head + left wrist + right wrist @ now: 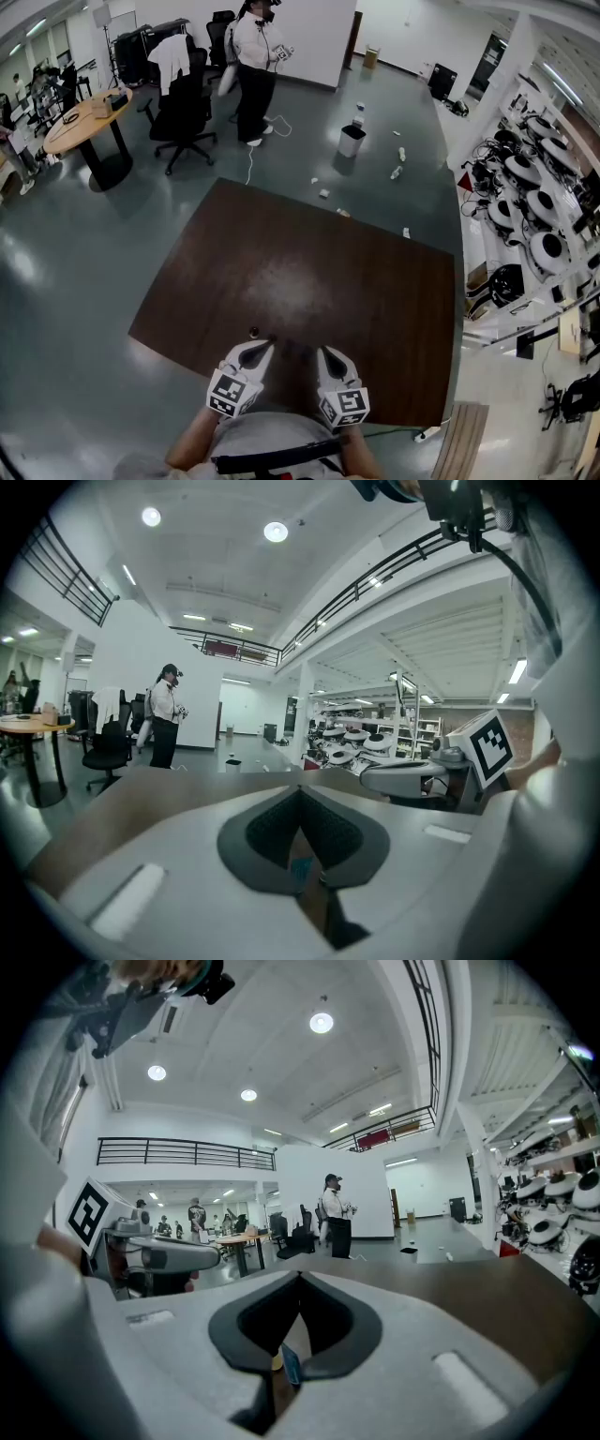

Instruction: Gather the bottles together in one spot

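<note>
No bottle shows on the dark brown table [309, 281]. Several small pale things lie on the grey floor beyond its far edge, such as one [401, 153] and another [396, 172]; they are too small to tell what they are. My left gripper [269, 344] and right gripper [322, 351] sit side by side over the table's near edge, pointing away from me. In the left gripper view the left gripper [300, 789] has its jaws closed tip to tip with nothing held. In the right gripper view the right gripper [300, 1277] is likewise shut and empty.
A small dark speck [253, 331] lies on the table by the left gripper. A white bin [352, 140] stands on the floor beyond the table. A person [253, 66] stands farther back near office chairs [183, 112] and a round wooden table [89, 122]. Shelves with equipment [534, 216] line the right.
</note>
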{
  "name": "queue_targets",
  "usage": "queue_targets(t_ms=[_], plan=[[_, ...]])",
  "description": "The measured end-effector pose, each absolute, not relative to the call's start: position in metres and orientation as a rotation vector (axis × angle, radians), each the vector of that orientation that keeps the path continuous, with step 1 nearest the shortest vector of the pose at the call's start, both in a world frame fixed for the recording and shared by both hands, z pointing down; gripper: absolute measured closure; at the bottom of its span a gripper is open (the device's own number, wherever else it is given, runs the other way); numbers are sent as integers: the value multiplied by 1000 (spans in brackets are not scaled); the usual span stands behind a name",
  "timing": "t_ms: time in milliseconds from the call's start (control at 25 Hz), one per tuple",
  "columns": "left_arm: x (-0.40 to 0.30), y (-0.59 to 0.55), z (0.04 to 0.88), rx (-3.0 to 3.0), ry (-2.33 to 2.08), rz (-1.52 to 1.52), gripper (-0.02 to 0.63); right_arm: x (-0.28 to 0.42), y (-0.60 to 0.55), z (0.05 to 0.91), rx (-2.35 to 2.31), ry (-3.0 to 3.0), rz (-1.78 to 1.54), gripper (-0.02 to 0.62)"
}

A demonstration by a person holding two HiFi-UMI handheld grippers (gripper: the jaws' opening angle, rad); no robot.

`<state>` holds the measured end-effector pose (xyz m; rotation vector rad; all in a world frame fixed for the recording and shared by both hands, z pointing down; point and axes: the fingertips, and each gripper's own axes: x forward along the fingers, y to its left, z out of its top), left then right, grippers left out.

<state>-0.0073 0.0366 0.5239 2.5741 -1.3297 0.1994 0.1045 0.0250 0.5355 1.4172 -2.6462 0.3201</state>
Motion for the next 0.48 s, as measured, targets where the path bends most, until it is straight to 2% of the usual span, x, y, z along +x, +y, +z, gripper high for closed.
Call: queue_targets(t_ms=[480], plan=[[-9, 39, 521, 2568, -1349, 207, 606, 102, 24, 536, 1397, -2655, 318, 594]])
